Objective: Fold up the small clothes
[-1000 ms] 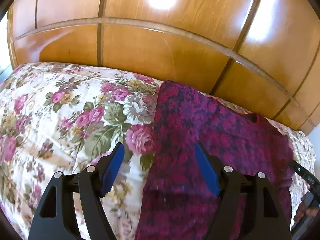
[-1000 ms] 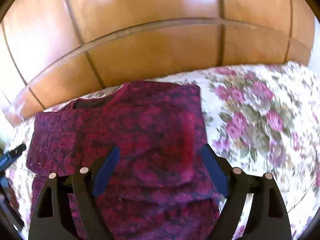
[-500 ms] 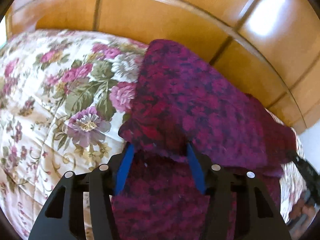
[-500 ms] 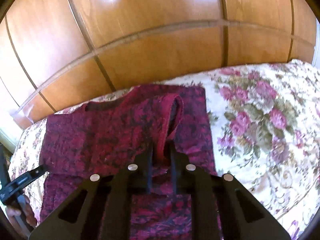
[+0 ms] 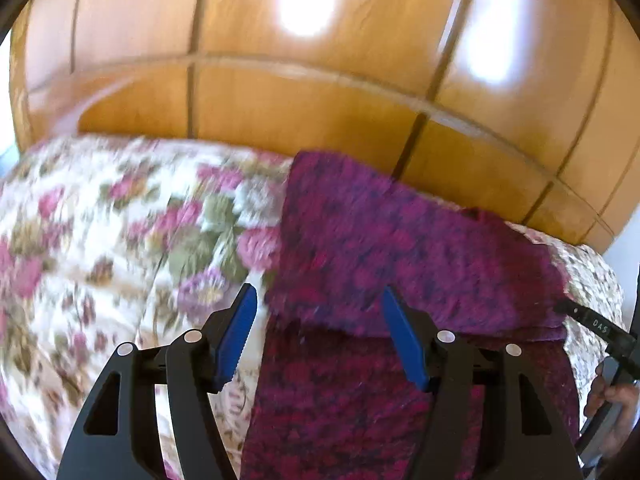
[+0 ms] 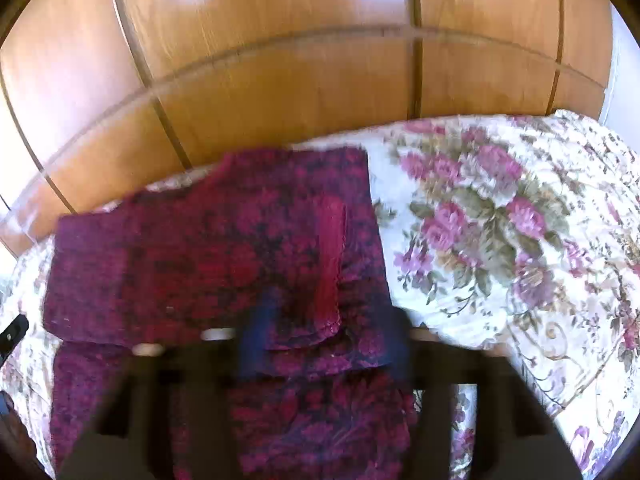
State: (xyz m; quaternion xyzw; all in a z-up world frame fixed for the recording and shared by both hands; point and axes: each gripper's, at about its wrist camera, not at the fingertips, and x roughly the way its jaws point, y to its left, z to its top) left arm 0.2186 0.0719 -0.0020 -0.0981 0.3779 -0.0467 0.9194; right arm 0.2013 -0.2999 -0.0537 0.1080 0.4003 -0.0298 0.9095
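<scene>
We see a magenta-and-dark patterned knit sweater lying on a floral bedspread against a glossy wooden headboard, its upper part folded down over the lower part. Our left gripper hovers above the sweater's left edge, its blue-padded jaws opening and pressing on nothing. Our right gripper, blurred, is likewise opening over the folded hem near the sweater's right side, gripping no cloth.
</scene>
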